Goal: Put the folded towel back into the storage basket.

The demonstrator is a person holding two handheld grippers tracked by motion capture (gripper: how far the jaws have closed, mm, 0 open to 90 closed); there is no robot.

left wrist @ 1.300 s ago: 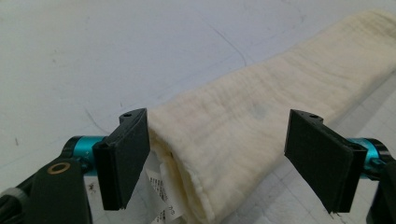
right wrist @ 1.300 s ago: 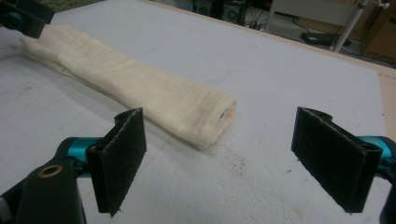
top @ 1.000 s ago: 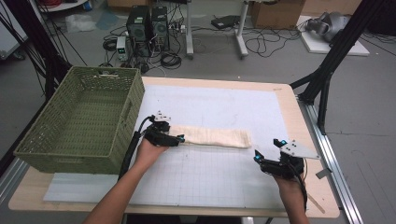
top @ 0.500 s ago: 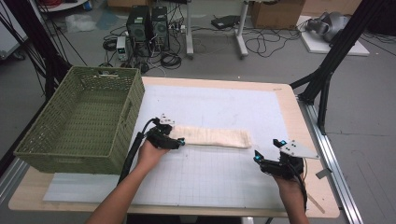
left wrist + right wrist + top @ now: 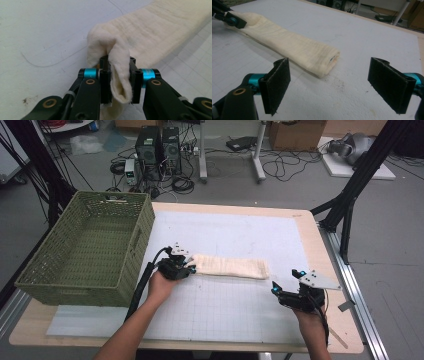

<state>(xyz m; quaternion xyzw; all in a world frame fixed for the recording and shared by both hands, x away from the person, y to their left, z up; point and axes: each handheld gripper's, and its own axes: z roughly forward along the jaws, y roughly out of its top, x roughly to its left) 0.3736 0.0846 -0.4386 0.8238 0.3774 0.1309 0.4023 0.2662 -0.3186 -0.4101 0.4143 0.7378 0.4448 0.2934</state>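
A cream folded towel (image 5: 230, 267) lies across the white mat (image 5: 240, 230), its left end pinched by the just-closed left gripper (image 5: 186, 266). The right gripper (image 5: 278, 292) hovers wide open near its right end. A green basket (image 5: 87, 250) stands at left.

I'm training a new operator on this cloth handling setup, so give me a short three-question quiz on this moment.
1. True or false: the left gripper is shut on one end of the folded cream cloth.
2. The right gripper is: A) clamped on the cloth, B) open and short of the cloth's near end, C) inside the green basket.
3. What lies on the table under the cloth?

Key: 1 true; 2 B; 3 a white gridded mat.
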